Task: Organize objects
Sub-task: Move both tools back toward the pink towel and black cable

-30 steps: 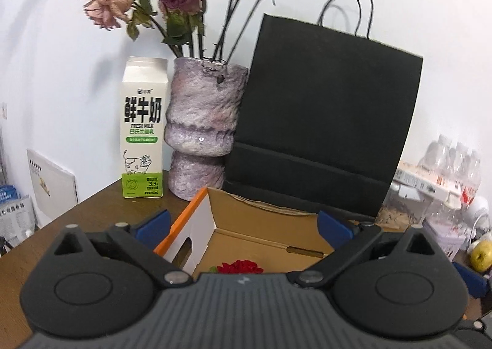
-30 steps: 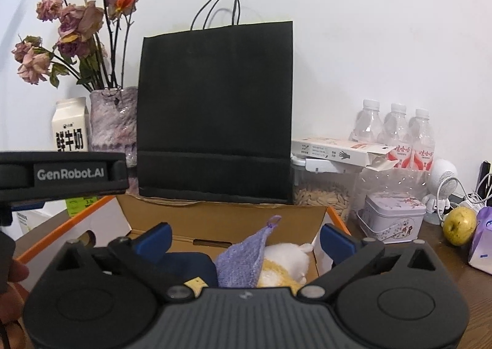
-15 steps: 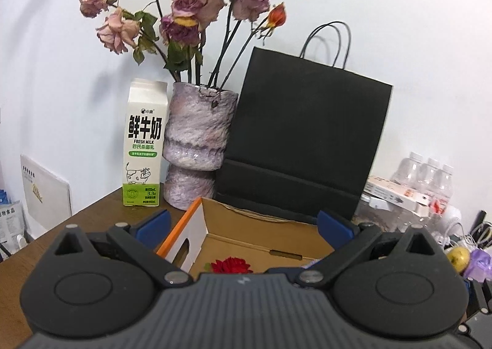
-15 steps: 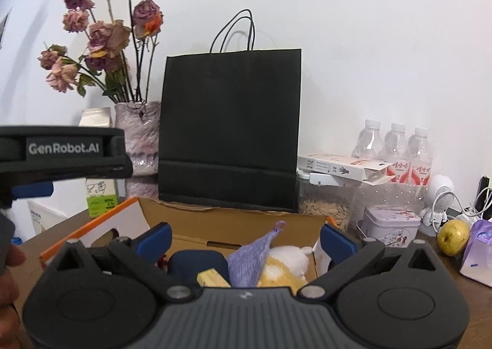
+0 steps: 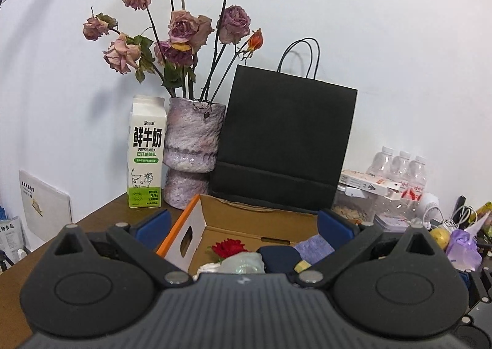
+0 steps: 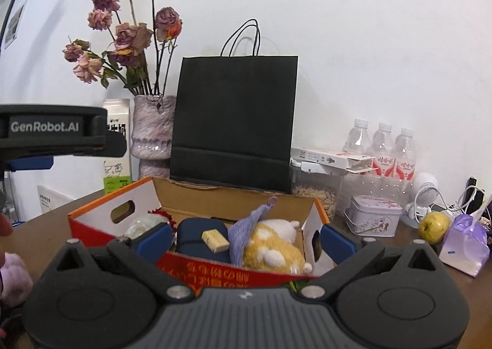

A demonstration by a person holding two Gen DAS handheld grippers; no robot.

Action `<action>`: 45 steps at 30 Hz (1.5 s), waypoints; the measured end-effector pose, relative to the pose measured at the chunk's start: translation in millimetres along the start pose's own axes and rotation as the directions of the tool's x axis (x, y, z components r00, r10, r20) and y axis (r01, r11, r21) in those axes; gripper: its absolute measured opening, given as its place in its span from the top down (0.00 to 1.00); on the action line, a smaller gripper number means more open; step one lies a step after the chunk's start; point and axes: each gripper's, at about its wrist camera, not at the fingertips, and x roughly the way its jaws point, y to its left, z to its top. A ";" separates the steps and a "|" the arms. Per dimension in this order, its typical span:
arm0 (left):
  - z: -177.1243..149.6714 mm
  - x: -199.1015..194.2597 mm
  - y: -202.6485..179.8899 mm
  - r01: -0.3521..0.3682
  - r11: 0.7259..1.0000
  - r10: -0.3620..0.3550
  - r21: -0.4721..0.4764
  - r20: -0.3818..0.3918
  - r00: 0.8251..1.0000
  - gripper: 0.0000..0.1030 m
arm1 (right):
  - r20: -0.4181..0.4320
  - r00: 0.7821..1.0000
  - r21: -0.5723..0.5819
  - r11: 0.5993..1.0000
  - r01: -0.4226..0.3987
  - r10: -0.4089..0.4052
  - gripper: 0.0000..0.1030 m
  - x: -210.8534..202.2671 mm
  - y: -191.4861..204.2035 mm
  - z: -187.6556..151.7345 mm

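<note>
Both grippers raised near the front edge of the table (image 6: 384,244), aimed at the cardboard box (image 6: 129,204). Left gripper (image 5: 243,226): jaws spread wide, nothing between them. Right gripper (image 6: 246,236): jaws likewise spread, empty.

Box near the middle of the table, open-topped, its back wall close against the black paper bag (image 6: 233,121). Inside, left to right in the right wrist view: clear wrapped item (image 6: 144,224), red flower (image 5: 229,249), dark blue case (image 6: 200,239) with small tan block (image 6: 215,240) lying on top, purple cloth (image 6: 246,229) draped against yellow-and-white plush toy (image 6: 273,249). Box looks nearly packed; sorting judged far along.

Risks, judged from layout:
- Tan block loose on the case; any nudge to the case probably enough to slide it off, down among the other items.
- Cloth overlapping plush; a pinch on either likely to drag both.
- Box light, cardboard; a finger catching the front wall or handle cutout could shove it back into the bag, and bag into vase (image 5: 192,146).
- Vase tall, top-heavy with dried roses (image 5: 187,29), milk carton (image 5: 146,152) just beside it at the back left corner. A wide left-side swing could topple either.
- Right side crowded: tin (image 6: 373,216), bottles (image 6: 381,146), apple (image 6: 433,224), cables near the right edge. Reaches there need care.
</note>
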 end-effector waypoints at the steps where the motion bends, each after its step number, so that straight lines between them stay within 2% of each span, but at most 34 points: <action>1: -1.4 -3.7 0.1 0.002 1.000 -0.002 0.003 0.001 1.000 0.00 | 0.000 1.000 0.000 1.000 -0.005 0.005 0.00 -4.2 0.6 -1.5; 16: -29.1 -60.6 5.4 0.041 0.996 -0.038 0.075 -0.034 0.999 0.00 | -0.045 0.998 -0.014 0.999 -0.038 0.037 0.00 -65.7 19.3 -33.7; 26: -37.1 -111.2 24.5 0.066 0.992 -0.060 0.107 -0.059 0.996 0.00 | -0.086 0.993 0.032 0.996 -0.083 0.086 0.00 -104.7 40.5 -53.4; 39: -28.6 -168.2 87.1 -0.006 0.992 0.015 0.124 -0.075 0.997 0.00 | -0.116 0.984 0.008 0.990 -0.138 0.138 0.00 -130.5 80.8 -63.8; 45: -29.5 -183.5 118.4 -0.047 0.991 0.060 0.129 -0.100 0.993 0.00 | -0.178 0.963 -0.013 0.978 -0.208 0.202 0.00 -127.0 101.8 -63.3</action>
